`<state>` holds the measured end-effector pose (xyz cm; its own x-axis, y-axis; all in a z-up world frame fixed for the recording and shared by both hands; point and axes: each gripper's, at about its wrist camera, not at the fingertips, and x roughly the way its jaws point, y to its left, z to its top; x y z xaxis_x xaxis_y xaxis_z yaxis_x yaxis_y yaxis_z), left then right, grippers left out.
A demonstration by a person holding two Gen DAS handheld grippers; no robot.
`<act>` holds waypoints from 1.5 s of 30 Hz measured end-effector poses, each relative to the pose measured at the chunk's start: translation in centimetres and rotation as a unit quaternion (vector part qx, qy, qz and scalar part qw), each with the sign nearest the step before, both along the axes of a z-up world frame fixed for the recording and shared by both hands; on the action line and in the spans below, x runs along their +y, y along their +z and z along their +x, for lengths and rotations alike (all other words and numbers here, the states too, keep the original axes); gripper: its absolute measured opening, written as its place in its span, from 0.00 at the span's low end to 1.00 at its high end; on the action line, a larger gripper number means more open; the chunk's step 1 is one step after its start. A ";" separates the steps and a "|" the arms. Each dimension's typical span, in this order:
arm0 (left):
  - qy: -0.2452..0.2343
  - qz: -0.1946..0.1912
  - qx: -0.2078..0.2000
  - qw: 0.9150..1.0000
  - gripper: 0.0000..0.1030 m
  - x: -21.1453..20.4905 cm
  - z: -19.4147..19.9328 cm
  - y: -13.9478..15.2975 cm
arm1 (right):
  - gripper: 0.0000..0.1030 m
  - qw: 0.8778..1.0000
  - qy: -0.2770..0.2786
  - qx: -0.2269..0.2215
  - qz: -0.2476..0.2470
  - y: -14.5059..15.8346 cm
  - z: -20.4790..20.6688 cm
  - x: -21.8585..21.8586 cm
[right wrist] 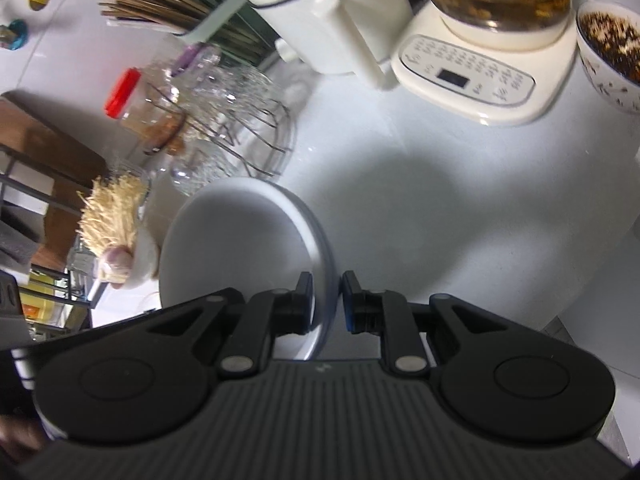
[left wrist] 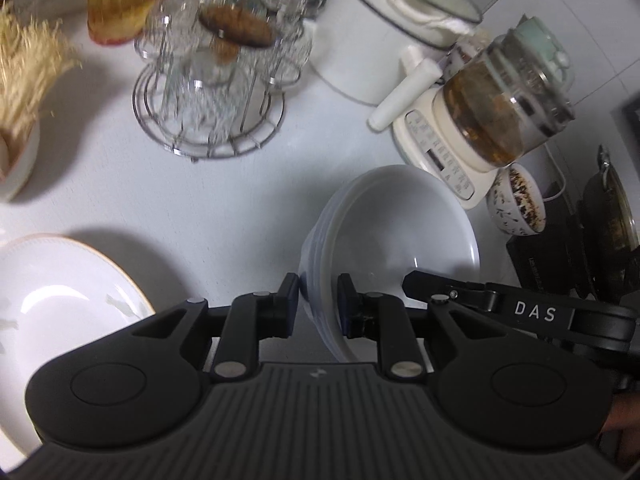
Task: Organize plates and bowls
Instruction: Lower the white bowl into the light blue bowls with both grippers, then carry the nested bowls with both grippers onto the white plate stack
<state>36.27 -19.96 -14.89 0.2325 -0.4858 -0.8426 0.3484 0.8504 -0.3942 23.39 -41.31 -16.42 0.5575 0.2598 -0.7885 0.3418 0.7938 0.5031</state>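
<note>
A stack of white bowls (left wrist: 392, 224) is held above the white counter. My left gripper (left wrist: 319, 300) is shut on its near rim, one finger outside the wall and one inside. My right gripper (right wrist: 327, 300) is shut on the opposite rim of the same stack of bowls (right wrist: 240, 248), with the wall between its pads. The right gripper's black body (left wrist: 520, 304) shows at the right in the left wrist view. A white plate with a gold rim (left wrist: 60, 296) lies on the counter at the lower left of that view.
A wire rack of glasses (left wrist: 212, 92) stands behind. A white pot (left wrist: 380, 28), a glass kettle on a cream base (left wrist: 488, 120) and a speckled bowl (left wrist: 516, 204) stand at the right. A chopstick holder (right wrist: 192, 12) and a red-lidded jar (right wrist: 140, 112) are at the back.
</note>
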 end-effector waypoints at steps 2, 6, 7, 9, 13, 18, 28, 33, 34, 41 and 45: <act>0.000 -0.004 -0.008 1.000 0.22 0.5 -0.1 0.8 | 0.18 1.000 0.001 -0.008 -0.005 0.8 0.0 0.4; -0.009 -0.008 -0.021 1.000 0.22 1.8 -0.2 2.0 | 0.18 1.000 0.000 -0.019 -0.009 2.1 -0.1 1.3; -0.006 -0.010 -0.021 1.000 0.22 2.3 -0.4 2.1 | 0.18 1.000 0.001 -0.022 -0.007 2.3 0.0 1.6; -0.002 -0.014 -0.021 1.000 0.22 3.4 -0.5 2.5 | 0.18 1.000 0.007 -0.027 -0.009 2.7 0.1 2.4; 0.009 -0.018 -0.030 0.999 0.22 5.0 -0.6 3.1 | 0.18 0.999 0.026 -0.037 -0.020 3.4 0.8 3.9; 0.027 -0.020 -0.048 0.998 0.22 7.0 -1.1 4.3 | 0.18 0.998 0.042 -0.047 -0.020 4.2 1.3 5.4; 0.085 -0.020 -0.064 0.994 0.22 12.2 -2.7 5.2 | 0.18 0.992 0.103 -0.067 -0.027 5.1 2.5 9.8; 0.119 -0.018 -0.070 0.990 0.22 14.8 -3.8 5.5 | 0.18 0.988 0.137 -0.072 -0.030 5.3 2.8 12.2; 0.127 -0.017 -0.070 0.989 0.22 15.3 -4.1 5.4 | 0.18 0.987 0.144 -0.072 -0.030 5.2 2.9 12.7; 0.174 -0.011 -0.047 0.983 0.22 17.8 -5.3 3.6 | 0.18 0.981 0.184 -0.052 -0.031 3.7 3.5 15.6; 0.192 -0.002 -0.027 0.981 0.22 18.6 -5.6 1.8 | 0.18 0.978 0.202 -0.031 -0.037 2.2 3.9 17.1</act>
<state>30.67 -1.34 -13.09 0.4424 -0.3571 -0.8227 0.0230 0.9215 -0.3876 27.30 -24.24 -14.24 0.4680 0.4121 -0.7817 -0.0370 0.8930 0.4486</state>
